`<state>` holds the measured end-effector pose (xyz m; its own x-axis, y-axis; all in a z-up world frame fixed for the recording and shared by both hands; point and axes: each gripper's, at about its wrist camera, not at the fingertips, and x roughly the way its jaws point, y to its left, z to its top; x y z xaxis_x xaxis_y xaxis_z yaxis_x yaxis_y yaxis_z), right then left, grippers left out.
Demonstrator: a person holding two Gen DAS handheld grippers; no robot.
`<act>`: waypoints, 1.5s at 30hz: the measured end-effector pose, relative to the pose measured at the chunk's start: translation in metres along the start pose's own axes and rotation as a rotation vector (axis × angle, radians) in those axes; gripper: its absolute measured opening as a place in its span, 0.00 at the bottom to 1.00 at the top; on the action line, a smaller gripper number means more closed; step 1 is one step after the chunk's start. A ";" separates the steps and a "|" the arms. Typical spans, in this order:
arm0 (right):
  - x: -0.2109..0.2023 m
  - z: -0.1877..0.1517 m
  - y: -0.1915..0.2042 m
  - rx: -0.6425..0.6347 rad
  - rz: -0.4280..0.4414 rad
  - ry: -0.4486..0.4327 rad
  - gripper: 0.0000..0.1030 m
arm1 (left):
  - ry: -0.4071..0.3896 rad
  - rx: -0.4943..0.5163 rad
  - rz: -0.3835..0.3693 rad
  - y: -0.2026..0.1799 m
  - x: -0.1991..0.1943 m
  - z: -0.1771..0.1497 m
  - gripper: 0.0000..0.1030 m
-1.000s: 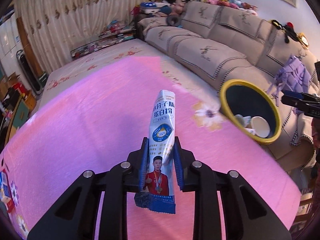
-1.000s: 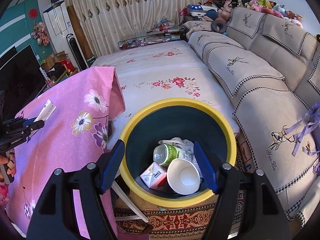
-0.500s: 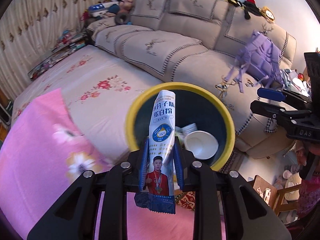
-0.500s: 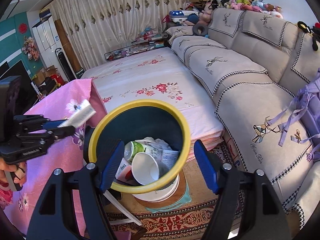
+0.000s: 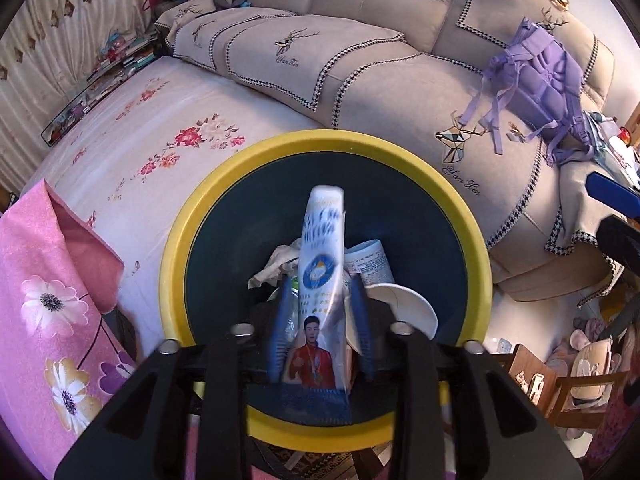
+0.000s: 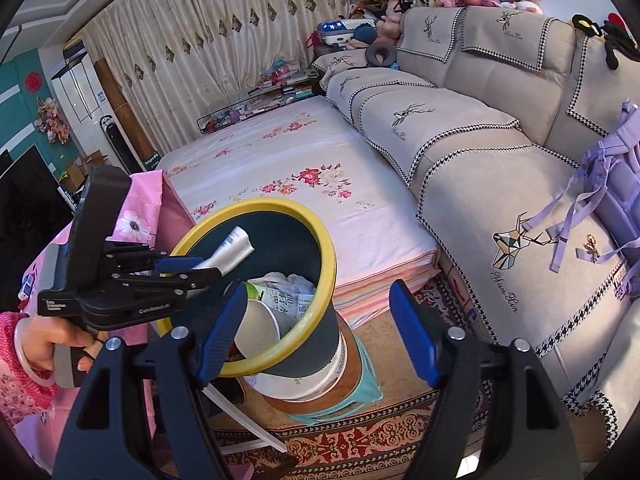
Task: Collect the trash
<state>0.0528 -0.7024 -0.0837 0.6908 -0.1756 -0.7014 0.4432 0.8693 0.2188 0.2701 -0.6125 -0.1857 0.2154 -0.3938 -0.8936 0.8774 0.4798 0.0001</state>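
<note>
Hovering over the round yellow-rimmed bin (image 5: 476, 240), left claw (image 5: 320, 328) has just loosened around the glossy packet (image 5: 322, 256).

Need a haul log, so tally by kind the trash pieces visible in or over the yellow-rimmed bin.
Powder sachet: 1
Paper cup: 1
Green-labelled bottle: 1
Crumpled tissue: 1
Printed carton: 1
Total: 5 visible; more may lie hidden underneath.
</note>
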 end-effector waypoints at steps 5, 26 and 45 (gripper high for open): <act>-0.004 -0.001 0.002 -0.004 0.004 -0.004 0.69 | -0.057 -0.035 0.030 0.010 -0.018 -0.005 0.70; -0.075 -0.053 0.151 -0.267 0.133 -0.082 0.84 | -0.494 -0.523 0.452 0.092 -0.314 -0.286 0.95; -0.159 -0.096 0.210 -0.328 0.164 -0.245 0.93 | -0.571 -0.726 0.623 0.055 -0.420 -0.457 0.95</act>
<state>-0.0188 -0.4473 0.0091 0.8692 -0.0933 -0.4855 0.1389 0.9886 0.0588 0.0315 -0.0623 -0.0154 0.8602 -0.1382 -0.4908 0.1287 0.9903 -0.0532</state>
